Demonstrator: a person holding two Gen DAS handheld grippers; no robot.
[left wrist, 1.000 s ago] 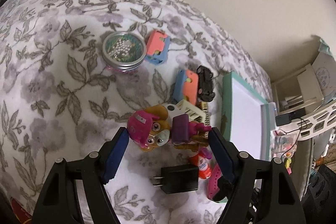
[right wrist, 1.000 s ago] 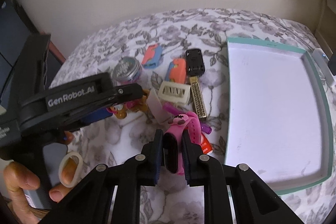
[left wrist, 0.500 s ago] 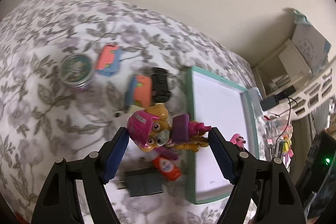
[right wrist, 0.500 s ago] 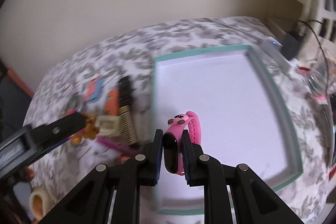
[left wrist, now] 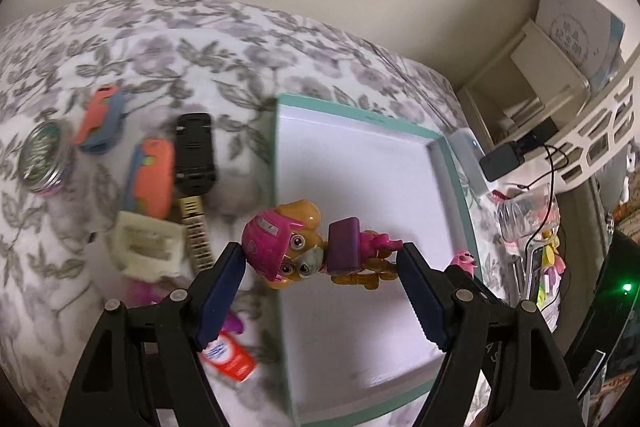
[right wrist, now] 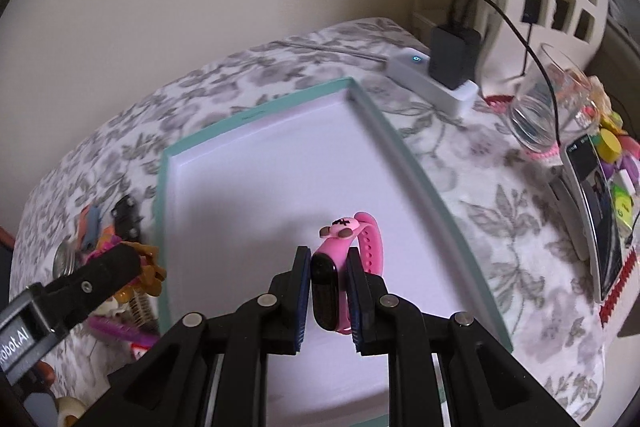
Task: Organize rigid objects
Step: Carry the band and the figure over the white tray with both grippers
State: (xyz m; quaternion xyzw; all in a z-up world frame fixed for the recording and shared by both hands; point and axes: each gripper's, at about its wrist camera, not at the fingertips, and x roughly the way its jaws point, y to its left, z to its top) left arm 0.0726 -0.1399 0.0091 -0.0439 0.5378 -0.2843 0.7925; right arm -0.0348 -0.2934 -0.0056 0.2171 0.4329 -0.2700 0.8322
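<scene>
My left gripper (left wrist: 320, 259) is shut on a pink and orange toy dog figure (left wrist: 308, 251) and holds it in the air over the left rim of the teal-edged white tray (left wrist: 276, 155). My right gripper (right wrist: 328, 267) is shut on a pink smart watch band (right wrist: 352, 239) and holds it above the tray's white floor (right wrist: 280, 163). The left gripper with the dog shows at the lower left of the right wrist view (right wrist: 100, 279). The tray holds nothing that I can see.
Left of the tray on the floral cloth lie a black toy car (left wrist: 195, 151), two orange-blue pieces (left wrist: 150, 179), a round tin (left wrist: 40, 163), a cream block (left wrist: 146, 247), a comb (left wrist: 196, 231) and a red-white tube (left wrist: 226, 355). A power strip (right wrist: 432, 83), glass (right wrist: 548, 107) and phone (right wrist: 596, 219) are right of it.
Both grippers have lifted off the cloth with their objects and moved right toward the tray. The right gripper now holds the watch band over the tray's floor.
</scene>
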